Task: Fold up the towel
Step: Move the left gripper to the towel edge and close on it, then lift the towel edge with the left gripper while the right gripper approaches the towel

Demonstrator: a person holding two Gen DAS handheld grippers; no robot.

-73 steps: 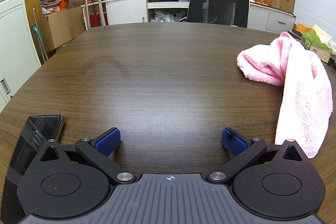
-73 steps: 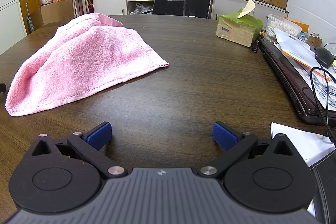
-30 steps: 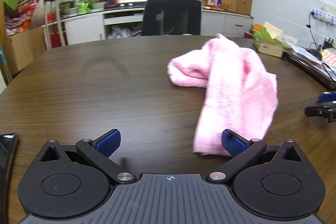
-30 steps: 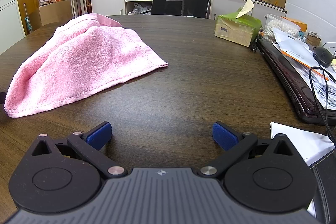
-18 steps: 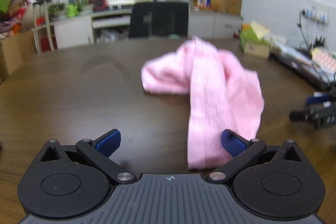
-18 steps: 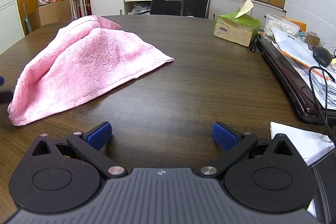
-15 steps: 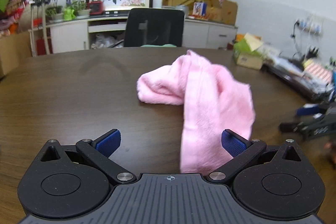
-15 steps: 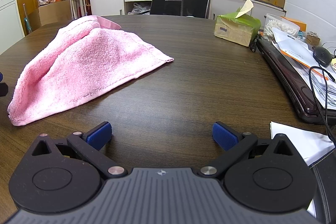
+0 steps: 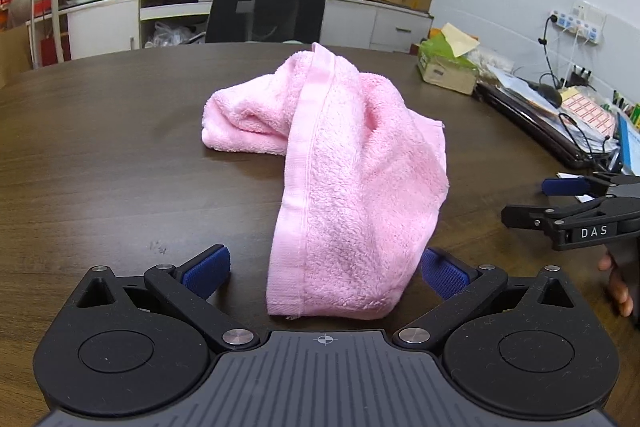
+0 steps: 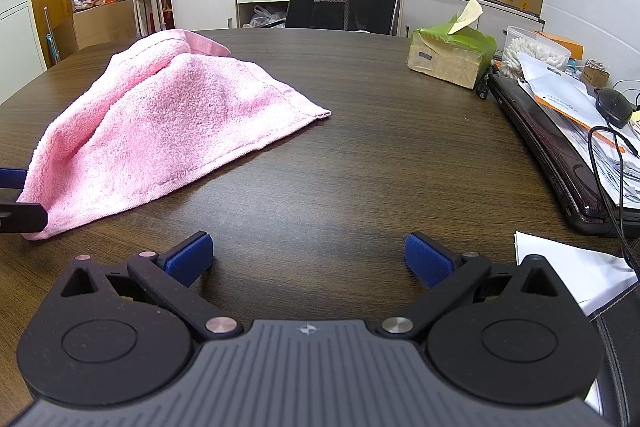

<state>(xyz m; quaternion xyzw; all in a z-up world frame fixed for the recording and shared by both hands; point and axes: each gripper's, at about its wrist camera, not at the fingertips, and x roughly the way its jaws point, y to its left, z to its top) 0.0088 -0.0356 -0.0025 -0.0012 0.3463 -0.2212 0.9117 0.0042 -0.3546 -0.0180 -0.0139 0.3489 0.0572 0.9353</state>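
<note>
**Left gripper at the near end of the towel, grasp not yet made**

The pink towel [image 9: 340,163] lies crumpled on the dark wooden table [image 9: 120,155], not spread flat. One part is bunched into a thick roll on the side far from me, and a long flap with a smooth hem band runs from this roll toward my left gripper [image 9: 325,269]. Seen from my right wrist camera, the towel [image 10: 168,123] forms a low tent whose stitched edge lies on the table and ends in a corner pointing toward the tissue box [image 10: 450,57].

The near end of the towel sits between the blue pads of my left gripper, whose fingers are wide apart and clamp nothing. I cannot tell if the pads touch the cloth. My right gripper [image 10: 308,261] is also spread apart and empty; it is over bare table, well apart from the towel, on the side where the laptop [image 10: 560,163] and papers lie.

I judge that the task is at its very beginning: taking hold of the towel so it can be opened flat. The next move calls for closing my left fingers on the near hem, catching only one layer if possible. Then my right gripper needs to go to the towel corner that points toward the tissue box.
</note>
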